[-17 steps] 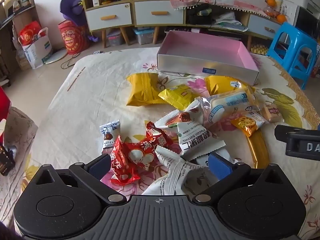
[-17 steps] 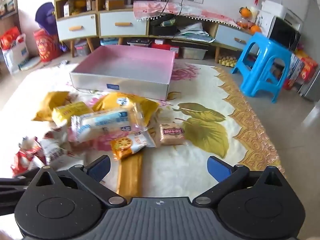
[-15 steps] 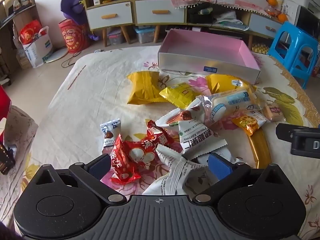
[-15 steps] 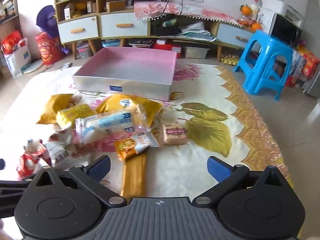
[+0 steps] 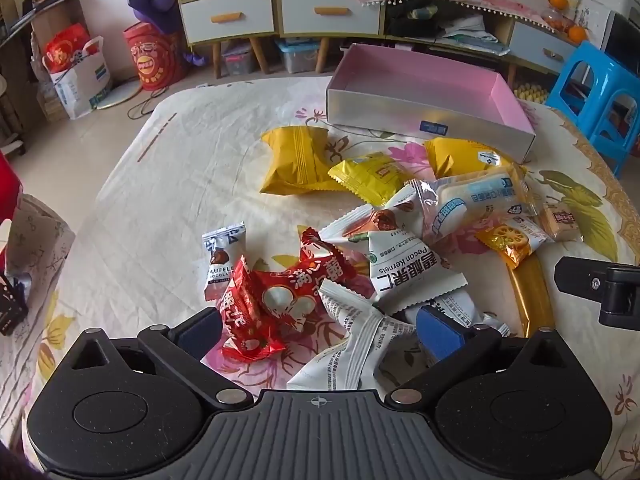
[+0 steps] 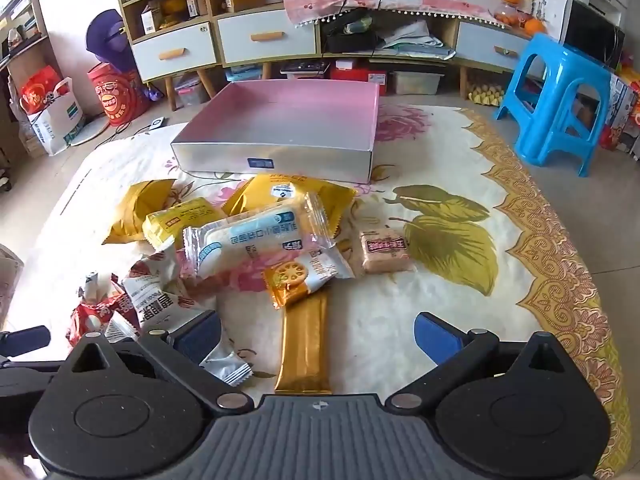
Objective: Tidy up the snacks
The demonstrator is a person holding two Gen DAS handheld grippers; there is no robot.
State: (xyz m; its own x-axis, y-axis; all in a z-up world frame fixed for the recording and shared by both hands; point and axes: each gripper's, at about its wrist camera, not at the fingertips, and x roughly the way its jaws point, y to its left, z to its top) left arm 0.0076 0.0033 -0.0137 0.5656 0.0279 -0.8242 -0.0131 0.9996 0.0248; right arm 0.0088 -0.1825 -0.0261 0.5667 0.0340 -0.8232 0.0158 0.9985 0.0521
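Several snack packets lie in a pile on a floral cloth. In the left wrist view my left gripper (image 5: 320, 330) is open over red packets (image 5: 276, 300) and a white pecan packet (image 5: 408, 272). An empty pink-lined silver box (image 5: 424, 110) stands behind the pile. In the right wrist view my right gripper (image 6: 318, 336) is open and empty above a long gold stick packet (image 6: 306, 344). Ahead of it lie an orange lotus packet (image 6: 296, 276), a clear blue-print bread packet (image 6: 256, 236) and a small pink biscuit packet (image 6: 384, 250). The box (image 6: 280, 156) is beyond.
A blue plastic stool (image 6: 560, 100) stands right of the table. Cabinets with drawers (image 6: 264, 40) line the far wall. Red bags (image 5: 150, 58) sit on the floor at left. The right gripper's body (image 5: 604, 284) shows at the right edge of the left wrist view.
Both grippers have drawn back and risen slightly; the pile and box sit a little farther away. Nothing was picked up and both stay open.
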